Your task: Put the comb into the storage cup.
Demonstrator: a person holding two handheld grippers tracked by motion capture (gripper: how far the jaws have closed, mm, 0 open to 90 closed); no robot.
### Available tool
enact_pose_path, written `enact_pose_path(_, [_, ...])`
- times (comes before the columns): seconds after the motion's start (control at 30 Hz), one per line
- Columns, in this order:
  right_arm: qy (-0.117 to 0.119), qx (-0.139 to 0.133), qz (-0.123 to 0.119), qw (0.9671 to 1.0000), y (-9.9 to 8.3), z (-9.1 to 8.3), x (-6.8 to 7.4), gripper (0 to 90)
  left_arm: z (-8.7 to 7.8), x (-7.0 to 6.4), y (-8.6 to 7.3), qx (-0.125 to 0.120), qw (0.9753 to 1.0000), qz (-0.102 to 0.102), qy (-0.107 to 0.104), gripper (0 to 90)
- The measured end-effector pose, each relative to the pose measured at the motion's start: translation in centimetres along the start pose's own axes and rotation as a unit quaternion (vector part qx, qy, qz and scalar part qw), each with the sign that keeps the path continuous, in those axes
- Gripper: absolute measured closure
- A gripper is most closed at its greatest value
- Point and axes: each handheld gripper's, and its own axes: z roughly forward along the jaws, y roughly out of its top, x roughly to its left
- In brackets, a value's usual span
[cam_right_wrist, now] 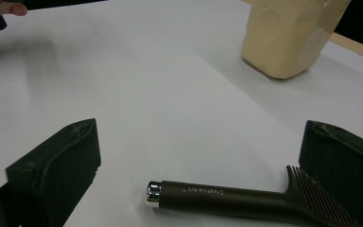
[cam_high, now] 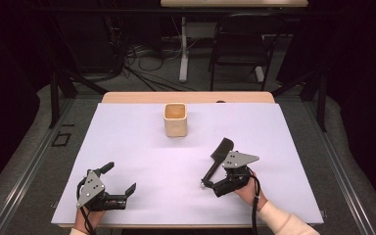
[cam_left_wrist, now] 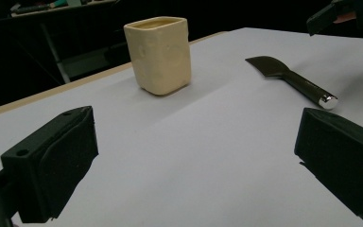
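A cream square cup (cam_high: 175, 119) stands upright on the white sheet, toward the far middle. A dark brown brush-like tool (cam_high: 222, 148) with a silver end cap lies flat at the right. My right gripper (cam_high: 217, 176) is open, with its jaws on either side of the tool. In the right gripper view the tool's handle (cam_right_wrist: 227, 196) lies across the gap between the jaws, its toothed head close to the right jaw. My left gripper (cam_high: 120, 178) rests open and empty at the near left. From it I see the cup (cam_left_wrist: 161, 54) and the tool (cam_left_wrist: 290, 80) ahead.
The white sheet (cam_high: 142, 147) covers the wooden table, whose far edge (cam_high: 186, 97) shows behind the cup. Beyond the table are a folding chair (cam_high: 240, 46), a table leg and cables on the floor. Bare sheet lies between the two grippers and around the cup.
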Motion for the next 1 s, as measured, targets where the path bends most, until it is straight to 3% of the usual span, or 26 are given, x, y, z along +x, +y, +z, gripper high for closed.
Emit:
enact_pose_path(0.43, [0.01,0.027,0.0,0.9996,0.1,1.7,-0.2,0.0,0.1,0.1,0.0,0.012,0.9999,-0.001,-0.009,0.1])
enact_pose_path(0.67, [0.008,0.036,0.007,0.9993,0.0,2.1,-0.2,8.2,0.1,0.1,0.0,0.009,0.9999,-0.004,-0.01,0.1])
enact_pose_path(0.77, [0.006,0.041,0.006,0.9991,-0.1,2.3,-0.3,21.2,0.2,0.1,0.0,0.012,0.9999,-0.003,-0.01,0.1])
enact_pose_path(0.8, [0.006,0.041,0.006,0.9991,-0.1,2.3,-0.3,21.2,0.2,0.1,0.0,0.012,0.9999,-0.003,-0.01,0.1])
enact_pose_path(0.83, [0.006,0.043,0.009,0.999,-0.1,2.4,-0.3,28.9,0.2,0.1,0.0,0.013,0.9999,-0.002,-0.01,0.1])
enact_pose_path(0.87, [0.007,0.046,0.004,0.9989,-0.2,2.6,-0.4,44.3,0.2,0.1,0.0,0.015,0.9998,-0.004,-0.011,0.1])
enact_pose_path(0.9, [0.007,0.046,0.004,0.9989,-0.2,2.6,-0.4,44.3,0.2,0.1,0.0,0.015,0.9998,-0.004,-0.011,0.2])
enact_pose_path(0.93, [0.012,0.051,0.002,0.9986,-0.3,2.8,-0.5,53.7,0.2,0.1,0.0,0.015,0.9998,-0.005,-0.012,0.3])
enact_pose_path(1.0, [0.018,0.059,0.0,0.9981,-0.4,3.0,-0.5,62.1,0.2,0.1,0.0,0.016,0.9998,-0.004,-0.012,0.4])
